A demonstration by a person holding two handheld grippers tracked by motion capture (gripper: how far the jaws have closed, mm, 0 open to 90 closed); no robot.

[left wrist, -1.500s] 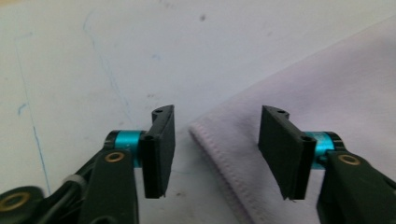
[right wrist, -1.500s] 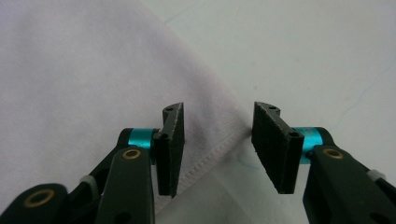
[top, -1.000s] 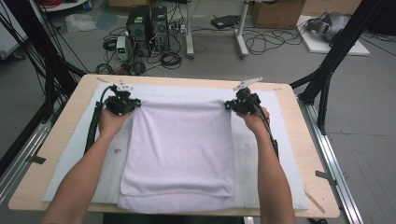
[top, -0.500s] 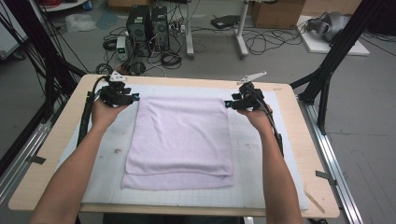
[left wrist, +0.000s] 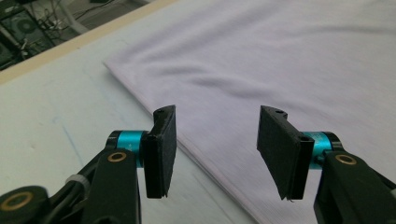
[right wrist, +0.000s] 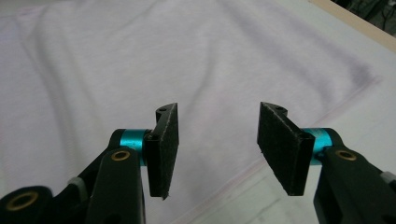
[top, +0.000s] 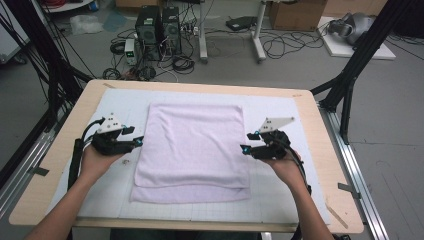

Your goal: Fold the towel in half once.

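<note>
- On the table (top: 80, 100), spread over a white mat (top: 125, 100): a pale lilac towel (top: 192, 150), folded once and lying flat, with a strip of the under layer peeking out along the near edge
- At the towel's left edge, about halfway along: the left gripper (top: 139, 141), jaws apart and just now opening wider, with nothing between them; seen from the left gripper view (left wrist: 215, 149), poised right over the hem of the towel (left wrist: 280, 60)
- At the opposite edge, level with it: the right gripper (top: 246, 141), jaws also apart, just sprung open and then drawn in a touch, likewise gripping nothing; in the right gripper view (right wrist: 215, 147), hovering above the cloth (right wrist: 140, 60) close to its hem
- Probably lining up to pinch both side edges for the next fold
- To do it well: lower both grippers together, slide the under jaw beneath both layers rather than the top one alone, and close only once the hem sits deep between the pads
- Keep the two grips level with each other, so as to avoid a skewed crease
- Lift just enough to clear the mat, without dragging the near edge
- As for containers: no bin, tray or basket on the table, just the towel on the mat
</note>
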